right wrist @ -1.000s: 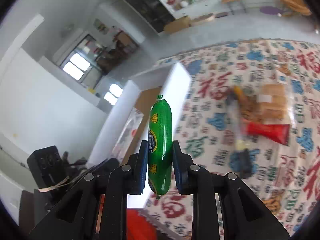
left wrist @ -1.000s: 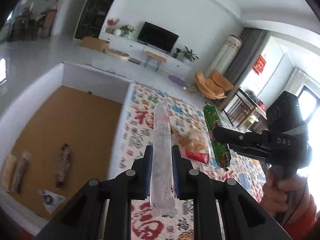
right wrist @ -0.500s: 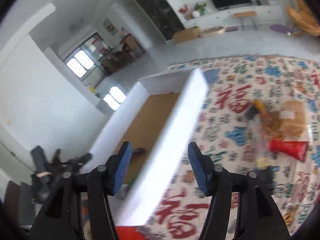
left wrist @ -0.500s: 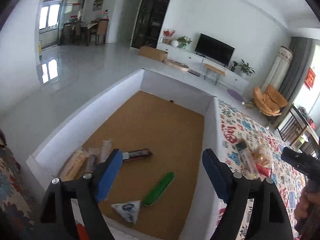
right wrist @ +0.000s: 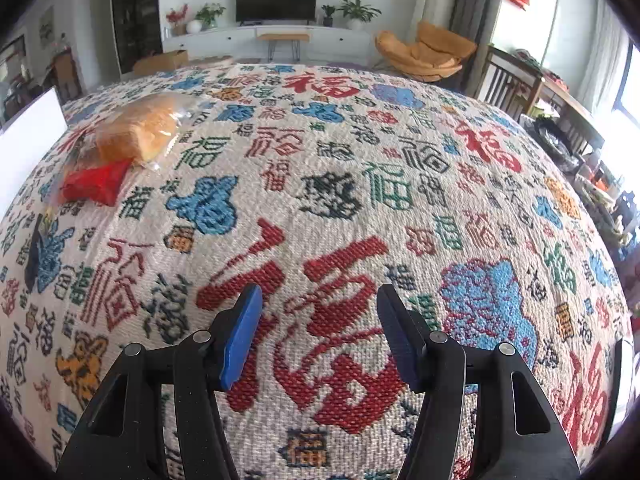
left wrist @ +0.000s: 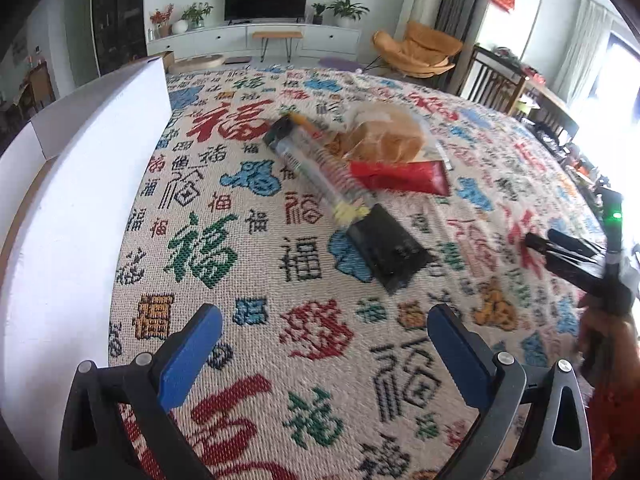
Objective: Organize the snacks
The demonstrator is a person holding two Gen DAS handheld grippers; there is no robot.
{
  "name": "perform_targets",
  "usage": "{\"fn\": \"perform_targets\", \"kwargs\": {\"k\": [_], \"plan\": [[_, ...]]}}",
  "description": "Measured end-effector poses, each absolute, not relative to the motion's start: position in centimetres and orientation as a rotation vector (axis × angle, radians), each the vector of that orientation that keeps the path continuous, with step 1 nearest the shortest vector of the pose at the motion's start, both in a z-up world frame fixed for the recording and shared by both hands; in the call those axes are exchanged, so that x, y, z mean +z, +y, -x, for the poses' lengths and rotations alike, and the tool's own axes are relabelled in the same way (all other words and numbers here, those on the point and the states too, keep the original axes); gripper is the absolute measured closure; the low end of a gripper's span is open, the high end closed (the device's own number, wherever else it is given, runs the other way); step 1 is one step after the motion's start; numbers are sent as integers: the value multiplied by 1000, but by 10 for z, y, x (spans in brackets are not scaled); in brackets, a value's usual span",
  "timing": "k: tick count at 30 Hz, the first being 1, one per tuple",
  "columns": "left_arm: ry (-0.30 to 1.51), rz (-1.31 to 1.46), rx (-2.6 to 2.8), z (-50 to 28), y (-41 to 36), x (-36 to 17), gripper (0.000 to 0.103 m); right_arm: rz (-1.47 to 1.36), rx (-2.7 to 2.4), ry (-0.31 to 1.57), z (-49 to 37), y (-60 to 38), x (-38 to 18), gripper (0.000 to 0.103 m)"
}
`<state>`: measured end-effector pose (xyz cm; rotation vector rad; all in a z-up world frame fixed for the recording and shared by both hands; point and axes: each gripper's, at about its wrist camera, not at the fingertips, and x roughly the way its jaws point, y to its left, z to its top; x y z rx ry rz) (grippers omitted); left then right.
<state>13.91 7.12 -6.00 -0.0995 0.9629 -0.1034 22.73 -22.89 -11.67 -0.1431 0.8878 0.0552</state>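
Both the left gripper [left wrist: 322, 354] and right gripper [right wrist: 318, 330] hang spread and empty over the patterned cloth [left wrist: 256, 264]; the left's jaws have just been opening, aimed at the remaining snack pile [left wrist: 356, 168] beside the white box [left wrist: 80, 184], presumably for another pick.

Ahead of the left claw [left wrist: 324, 344], with blue pads, a cream cloth [left wrist: 248, 240] bears red, blue, green characters; beyond lie a red packet [left wrist: 400, 176] and black packet [left wrist: 388, 252].

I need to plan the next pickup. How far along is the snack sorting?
Nothing shows as done here; the white box interior is hidden. In hand: nothing, left claw and right claw both open. Left: bread bag, red packet, clear tube, black packet.
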Motion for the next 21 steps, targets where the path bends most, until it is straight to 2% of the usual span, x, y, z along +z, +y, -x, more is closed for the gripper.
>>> {"fn": "perform_targets", "kwargs": {"k": [1, 3, 6, 8, 10, 13, 21], "plan": [[963, 103, -76, -144, 74, -67, 2, 135, 56, 885, -225, -234, -119, 40], [945, 124, -35, -154, 82, -75, 2, 111, 59, 876, -224, -238, -118, 32], [931, 111, 14, -165, 92, -82, 2, 112, 54, 889, -225, -238, -121, 29], [940, 81, 22, -169, 97, -93, 2, 102, 34, 896, -228, -241, -123, 20], [961, 75, 33, -171, 99, -106, 2, 63, 41, 908, -229, -247, -123, 19], [944, 6, 45, -169, 90, -107, 1, 52, 41, 911, -228, -249, -124, 18], [952, 31, 35, -170, 94, -109, 0, 50, 41, 911, -228, -249, -124, 18]]}}
